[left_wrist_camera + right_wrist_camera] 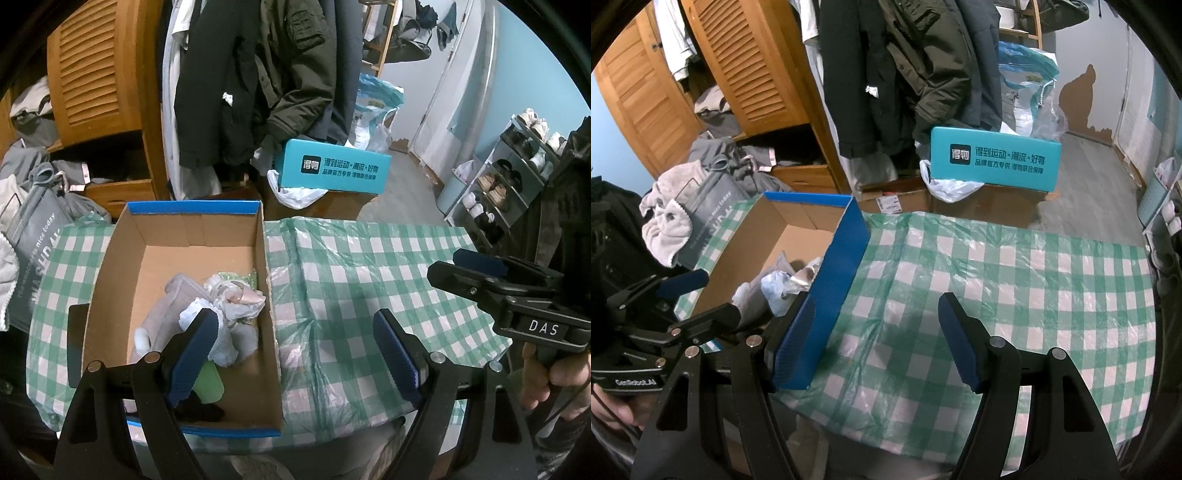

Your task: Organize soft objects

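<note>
An open cardboard box with blue outer walls (266,266) stands on the left of the checked table. Inside lie soft things: crumpled white plastic bags (225,317), a grey pouch (170,306), a green item (210,384) and a black item (201,408). The box (846,273) and its contents (779,288) also show in the right wrist view. My left gripper (295,354) is open and empty above the box's near right corner. My right gripper (879,343) is open and empty over the tablecloth, its left finger (794,343) beside the box's blue wall.
The table wears a green-and-white checked cloth under clear plastic (997,288). Behind it stand a teal shoe box (332,166) on cartons, hanging coats (258,74), a wooden wardrobe (99,74), piled clothes (672,214) at left, and a shoe rack (509,173) at right.
</note>
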Tool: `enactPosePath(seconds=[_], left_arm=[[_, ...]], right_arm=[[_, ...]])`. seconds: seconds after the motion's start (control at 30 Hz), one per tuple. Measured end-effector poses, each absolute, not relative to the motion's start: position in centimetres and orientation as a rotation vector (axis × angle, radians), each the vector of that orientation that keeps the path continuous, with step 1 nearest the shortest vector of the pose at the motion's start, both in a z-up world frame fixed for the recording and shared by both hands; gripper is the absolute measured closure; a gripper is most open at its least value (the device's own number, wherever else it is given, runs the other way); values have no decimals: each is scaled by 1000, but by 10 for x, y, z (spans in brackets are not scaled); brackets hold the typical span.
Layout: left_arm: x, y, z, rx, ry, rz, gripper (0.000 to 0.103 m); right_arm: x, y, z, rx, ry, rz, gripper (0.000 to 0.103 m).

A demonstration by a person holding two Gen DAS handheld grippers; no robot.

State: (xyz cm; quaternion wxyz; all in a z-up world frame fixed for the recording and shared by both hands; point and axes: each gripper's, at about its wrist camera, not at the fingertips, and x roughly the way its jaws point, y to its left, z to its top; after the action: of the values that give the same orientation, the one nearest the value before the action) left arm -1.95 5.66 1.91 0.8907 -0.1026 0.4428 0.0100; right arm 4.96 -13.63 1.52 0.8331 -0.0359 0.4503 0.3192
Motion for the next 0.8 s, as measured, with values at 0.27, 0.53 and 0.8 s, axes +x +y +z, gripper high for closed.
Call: enactPosePath(seconds=[0.27, 0.53, 0.8], left_arm=[[-20, 57, 19, -214, 921, 21, 16], [-20, 58, 18, -209, 927, 20, 16], [-22, 57, 20, -190, 924, 27, 16]], right_arm=[[49, -137, 15, -75, 955, 677, 34], [50, -137, 15, -76, 956, 677, 34], [49, -138, 14, -77, 956, 677, 34]])
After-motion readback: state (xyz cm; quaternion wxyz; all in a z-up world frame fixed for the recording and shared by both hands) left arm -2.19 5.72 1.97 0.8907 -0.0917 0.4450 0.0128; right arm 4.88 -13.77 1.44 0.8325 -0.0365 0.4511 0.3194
